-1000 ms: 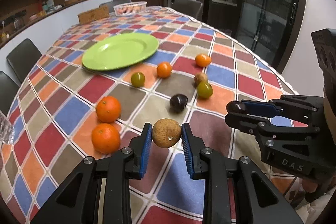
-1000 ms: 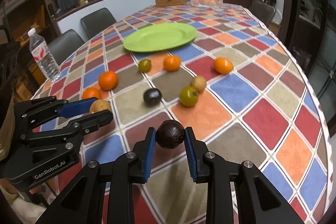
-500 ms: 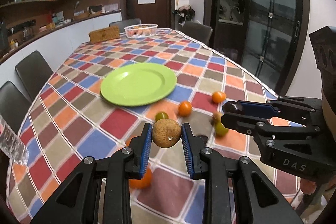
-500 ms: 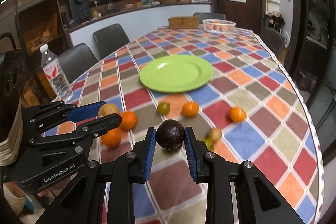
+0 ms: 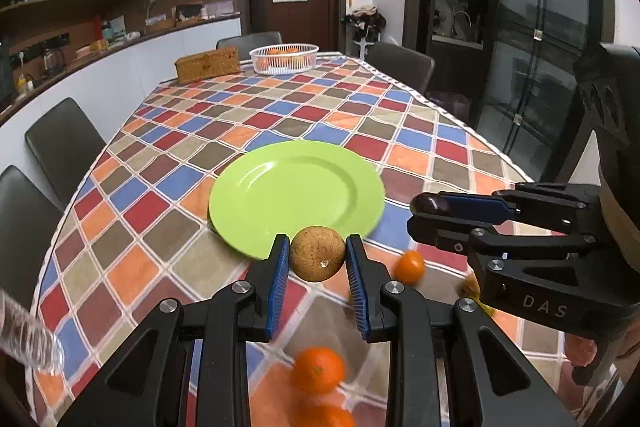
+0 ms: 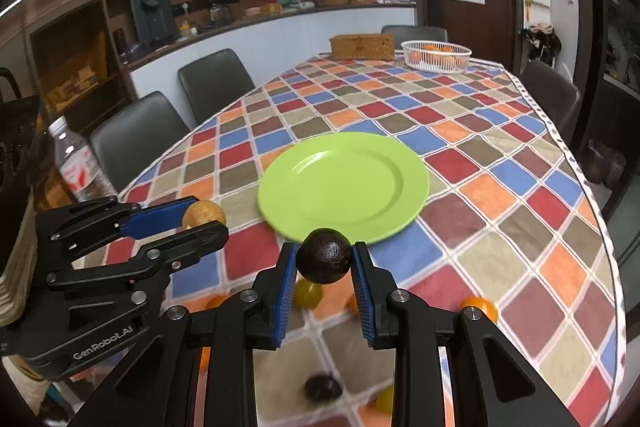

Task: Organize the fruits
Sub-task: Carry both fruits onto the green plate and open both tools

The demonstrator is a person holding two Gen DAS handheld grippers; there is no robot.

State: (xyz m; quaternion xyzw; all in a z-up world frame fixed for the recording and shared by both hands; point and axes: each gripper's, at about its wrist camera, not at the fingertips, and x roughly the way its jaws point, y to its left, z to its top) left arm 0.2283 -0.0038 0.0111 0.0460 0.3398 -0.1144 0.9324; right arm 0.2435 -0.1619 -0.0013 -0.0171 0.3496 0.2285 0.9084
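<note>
**Both grippers carry a fruit above the near edge of the plate**

The oval table under a chequered cloth of red, blue, orange and brown diamonds (image 5: 168,155) fills both views. Ahead of both sets of jaws lies the round lime-green plastic plate (image 5: 296,195), bare, its near rim just beyond the held fruits as the wrist cameras see it.

The left gripper (image 5: 318,259) has its jaws closed narrow on a round, tan, rough-skinned fruit (image 5: 317,253), both blue pads pressed to its sides, clear of the cloth. The right gripper (image 6: 324,263) is clamped the same way on a round, dark, nearly black fruit (image 6: 324,256). In the left wrist view the right gripper enters from the right, and only a dark sliver of its fruit peeks past the fingertip.

Below and behind the jaws, loose fruit on the cloth is blurred and partly covered by the gripper bodies: small oranges (image 5: 318,369), a yellow-green fruit (image 6: 307,293) and a second dark fruit (image 6: 323,387). A clear plastic water bottle (image 6: 78,163) stands left of the jaws, cut off in the left wrist view. Far beyond the plate sits a white mesh basket (image 6: 436,55) with orange fruit.
</note>
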